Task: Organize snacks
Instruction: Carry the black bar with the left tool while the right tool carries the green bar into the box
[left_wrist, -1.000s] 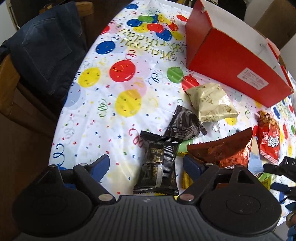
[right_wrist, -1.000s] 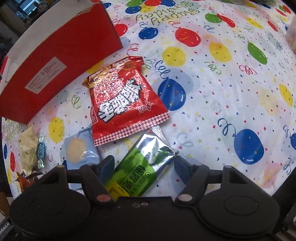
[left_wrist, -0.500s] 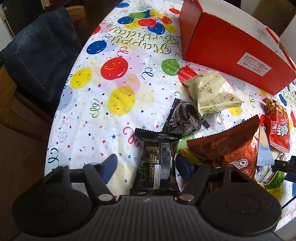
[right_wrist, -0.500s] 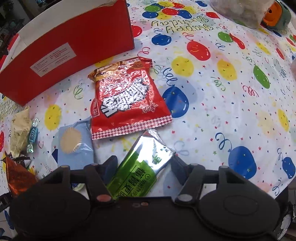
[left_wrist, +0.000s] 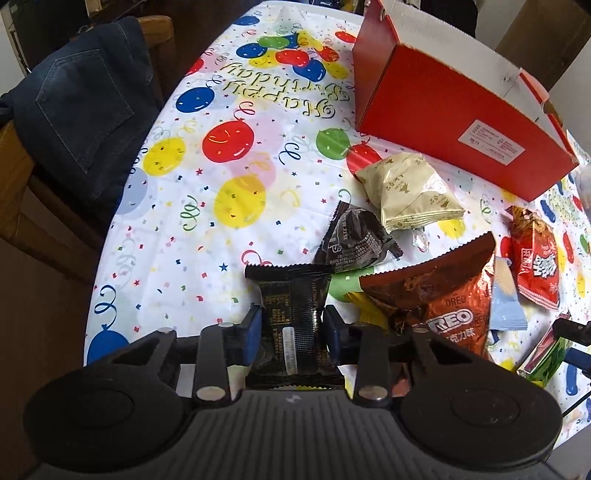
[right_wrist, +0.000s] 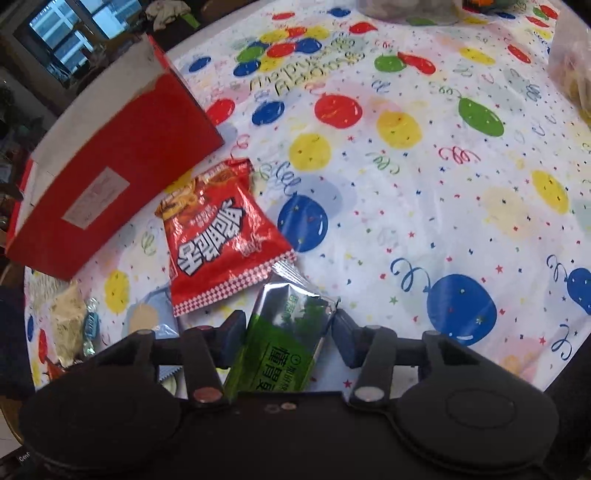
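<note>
My left gripper (left_wrist: 291, 325) is shut on a black snack packet (left_wrist: 291, 317), its blue pads pressing both sides. My right gripper (right_wrist: 290, 326) is shut on a green and silver packet (right_wrist: 284, 343), which also shows at the right edge of the left wrist view (left_wrist: 543, 358). An open red box (left_wrist: 454, 110) stands at the back of the table and shows in the right wrist view (right_wrist: 110, 184) too. Loose snacks lie before it: a cream packet (left_wrist: 410, 192), a dark crumpled packet (left_wrist: 354, 240), a brown Oreo bag (left_wrist: 443, 295) and a red bag (right_wrist: 221, 236).
The table wears a balloon birthday cloth (left_wrist: 229, 177). A chair with a denim garment (left_wrist: 81, 96) stands at its left edge. A pale blue packet (right_wrist: 151, 317) and a wrapped candy (right_wrist: 90, 325) lie near the red bag. Clear bags (right_wrist: 572, 66) sit at the far right.
Both grippers have closed: the left onto the black packet, the right onto the green packet. Both views have pulled back and risen slightly.
</note>
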